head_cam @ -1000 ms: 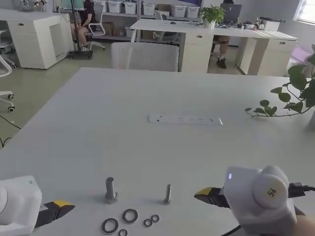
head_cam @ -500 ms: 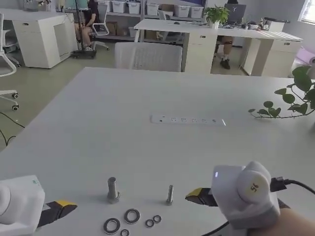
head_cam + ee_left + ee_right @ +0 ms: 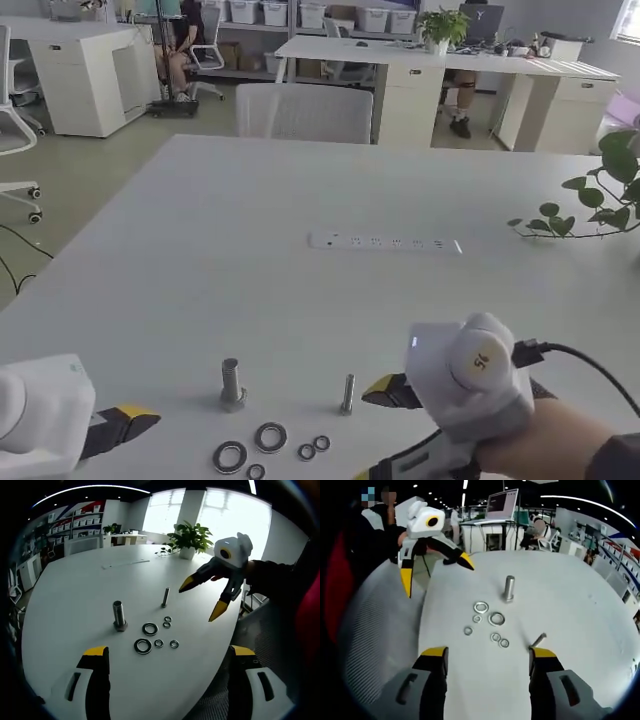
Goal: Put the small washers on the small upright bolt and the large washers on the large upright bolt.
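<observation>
White table [image 3: 200, 250] stretches away from both grippers toward a power strip [image 3: 383, 243] lying flat near its middle, a chair [image 3: 305, 112] at the far edge and a potted plant [image 3: 600, 190] at the far right, with a broad run of plain surface between the strip and the hardware. At the left, the left gripper [image 3: 168, 652] hangs low at the near edge with its jaws spread wide and nothing between them. In its own view one jaw is over the tabletop and the other is out past the curved edge. Ahead of it and slightly to its left stands the large upright bolt [image 3: 118, 615], head down on the table. Nearer to this gripper, just inside the edge, lie the two large washers [image 3: 143, 646] and the four small washers [image 3: 158, 643], all flat on the surface. Beyond them stands the small upright bolt [image 3: 165, 597], well apart from the large one. At the right, the right gripper [image 3: 198, 603] hovers above the table near its edge, jaws wide and empty, tips pointing toward the small bolt. In its own view that bolt stands just beyond one jaw tip, with the washers ahead between the jaws.
</observation>
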The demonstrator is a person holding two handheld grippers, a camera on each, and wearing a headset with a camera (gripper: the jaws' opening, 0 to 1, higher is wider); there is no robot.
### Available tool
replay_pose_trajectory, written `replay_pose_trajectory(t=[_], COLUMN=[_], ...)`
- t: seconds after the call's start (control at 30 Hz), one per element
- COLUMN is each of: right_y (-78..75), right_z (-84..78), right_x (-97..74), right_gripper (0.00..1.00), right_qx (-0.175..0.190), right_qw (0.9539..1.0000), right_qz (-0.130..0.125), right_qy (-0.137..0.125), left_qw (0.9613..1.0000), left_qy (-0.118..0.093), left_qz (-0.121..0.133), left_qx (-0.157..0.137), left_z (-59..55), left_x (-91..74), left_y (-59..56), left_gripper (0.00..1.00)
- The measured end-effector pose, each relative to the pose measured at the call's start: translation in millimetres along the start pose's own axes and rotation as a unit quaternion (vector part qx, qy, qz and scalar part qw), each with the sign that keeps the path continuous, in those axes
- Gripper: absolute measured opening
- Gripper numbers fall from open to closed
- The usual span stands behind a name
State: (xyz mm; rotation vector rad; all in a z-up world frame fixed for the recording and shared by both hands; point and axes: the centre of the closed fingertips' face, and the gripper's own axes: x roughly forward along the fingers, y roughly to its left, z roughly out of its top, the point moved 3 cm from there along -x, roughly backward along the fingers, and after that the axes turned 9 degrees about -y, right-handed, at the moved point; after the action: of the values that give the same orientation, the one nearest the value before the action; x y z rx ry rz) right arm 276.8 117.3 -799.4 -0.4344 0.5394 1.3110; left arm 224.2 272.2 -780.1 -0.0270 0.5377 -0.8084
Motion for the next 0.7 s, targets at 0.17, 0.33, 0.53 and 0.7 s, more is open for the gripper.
replay_pose_trajectory(t=[0.17, 0.33, 0.53, 0.7], right_y=[-4.4, -10.0, -13.8, -15.2], right_z=[-4.3, -7.4, -10.4, -12.0], right_x=[6.2, 12.1, 19.4, 23.5], right_gripper=[0.61, 0.56, 0.52, 0.50], right_qx=[-0.002, -0.008, -0.009, -0.014], right_qw=[1.0000, 0.9998, 0.9996, 0.9992], right_qz=[0.004, 0.005, 0.008, 0.012], right_qy=[0.008, 0.018, 0.026, 0.035], left_qw=[1.0000, 1.0000, 1.0000, 1.0000], left_qy=[0.001, 0.001, 0.000, 0.000], left_qz=[0.000, -0.001, 0.000, 0.000], left_qx=[-0.001, -0.001, -0.001, -0.001], left_z=[-0.1, 0.4, 0.6, 0.7], left_x=[-0.1, 0.6, 0.3, 0.5], left_y=[0.2, -0.3, 0.5, 0.9], left_gripper=[1.00, 1.00, 1.00, 1.00])
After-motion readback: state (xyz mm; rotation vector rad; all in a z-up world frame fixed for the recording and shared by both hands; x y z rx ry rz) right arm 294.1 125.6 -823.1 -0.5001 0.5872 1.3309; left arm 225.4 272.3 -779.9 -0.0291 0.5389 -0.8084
